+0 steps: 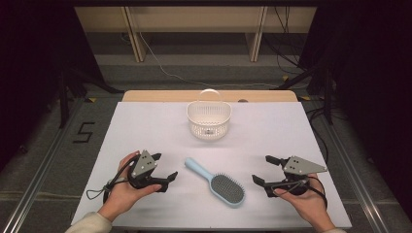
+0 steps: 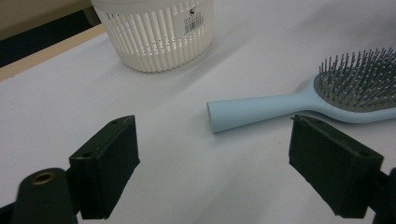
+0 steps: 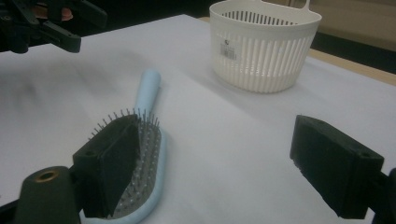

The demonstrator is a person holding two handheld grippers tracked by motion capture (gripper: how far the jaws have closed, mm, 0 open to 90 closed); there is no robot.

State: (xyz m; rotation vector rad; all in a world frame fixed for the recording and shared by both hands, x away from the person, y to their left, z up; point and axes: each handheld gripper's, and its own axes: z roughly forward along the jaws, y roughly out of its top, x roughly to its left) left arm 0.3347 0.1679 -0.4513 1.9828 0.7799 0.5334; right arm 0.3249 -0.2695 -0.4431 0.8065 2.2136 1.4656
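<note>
High view, left gripper (image 1: pixel 163 170) and right gripper (image 1: pixel 265 171) gaping, empty, hands low near table (image 1: pixel 145 126) front edge, hairbrush (image 1: pixel 216 182) between them, basket (image 1: pixel 209 119) near back edge, left gripper view, brush handle ahead of parted jaws, right gripper view, bristles beside one jaw.

Hairbrush (image 3: pixel 140 154) head partly hidden behind near finger; basket (image 2: pixel 156 32) top cut off; label print unreadable.
</note>
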